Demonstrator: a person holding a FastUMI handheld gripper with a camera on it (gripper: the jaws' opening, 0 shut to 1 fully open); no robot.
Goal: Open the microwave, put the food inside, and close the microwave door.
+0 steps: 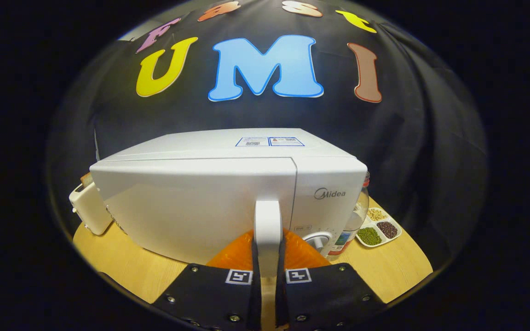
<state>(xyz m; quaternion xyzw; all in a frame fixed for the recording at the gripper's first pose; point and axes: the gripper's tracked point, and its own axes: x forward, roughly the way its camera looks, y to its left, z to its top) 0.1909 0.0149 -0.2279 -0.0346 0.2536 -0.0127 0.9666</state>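
1. I see my gripper (268, 269) clamped narrow on the microwave's door handle (267, 225), both fingers (252, 294) pressing its sides.
2. The microwave (228, 193) sits on the wooden surface (127, 266), its door looking closed.
3. A toaster (91, 207) stands at its left; a bottle (352, 220) and a 3-compartment dish of beans (379, 227) stand at its right.

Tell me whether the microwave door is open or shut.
Shut. The door lies flush with the microwave front, no gap showing. The gripper is shut on the door handle, both fingers pressing its sides.
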